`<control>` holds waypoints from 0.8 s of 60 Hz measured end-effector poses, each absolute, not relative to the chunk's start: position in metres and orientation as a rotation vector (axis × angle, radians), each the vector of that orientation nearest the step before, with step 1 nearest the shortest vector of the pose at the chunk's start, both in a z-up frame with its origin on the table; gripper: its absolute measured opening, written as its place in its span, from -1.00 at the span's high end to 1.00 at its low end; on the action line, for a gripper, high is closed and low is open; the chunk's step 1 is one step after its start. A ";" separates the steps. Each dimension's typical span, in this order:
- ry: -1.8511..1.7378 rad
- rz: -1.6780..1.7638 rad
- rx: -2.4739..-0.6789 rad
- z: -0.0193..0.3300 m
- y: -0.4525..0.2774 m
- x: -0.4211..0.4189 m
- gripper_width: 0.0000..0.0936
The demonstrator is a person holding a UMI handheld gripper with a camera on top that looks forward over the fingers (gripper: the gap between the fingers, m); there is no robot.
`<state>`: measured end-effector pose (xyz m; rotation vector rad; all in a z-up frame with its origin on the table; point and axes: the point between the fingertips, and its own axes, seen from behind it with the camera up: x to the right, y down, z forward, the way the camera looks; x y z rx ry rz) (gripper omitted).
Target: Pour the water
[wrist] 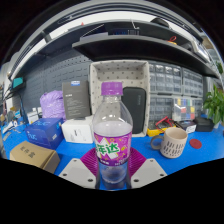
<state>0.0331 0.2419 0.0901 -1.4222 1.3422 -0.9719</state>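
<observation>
Gripper (112, 172) fingers clamped a purple-capped bottle (112, 135), centre frame.
Bottle stood upright on the blue table (200, 155); a striped mug (174, 142) sat to its right.

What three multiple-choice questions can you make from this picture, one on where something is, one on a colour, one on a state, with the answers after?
1. Where is the bottle relative to the tongs?
A. Between the two fingers
B. Far beyond them, on the shelf
C. Lying flat beside the cardboard box

2. What colour is the bottle's cap?
A. Green
B. Purple
C. White

3. How does the bottle stand?
A. Upright with its cap on
B. Tipped over and pouring
C. Upright with its cap off

Answers:
1. A, its lower part sits between the fingers with their pink pads at either side.
2. B, the cap is purple, like the label.
3. A, it stands vertical on the blue table, capped, left of the striped mug.
</observation>
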 end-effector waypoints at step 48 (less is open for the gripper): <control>1.728 0.289 -0.205 0.166 0.167 0.105 0.26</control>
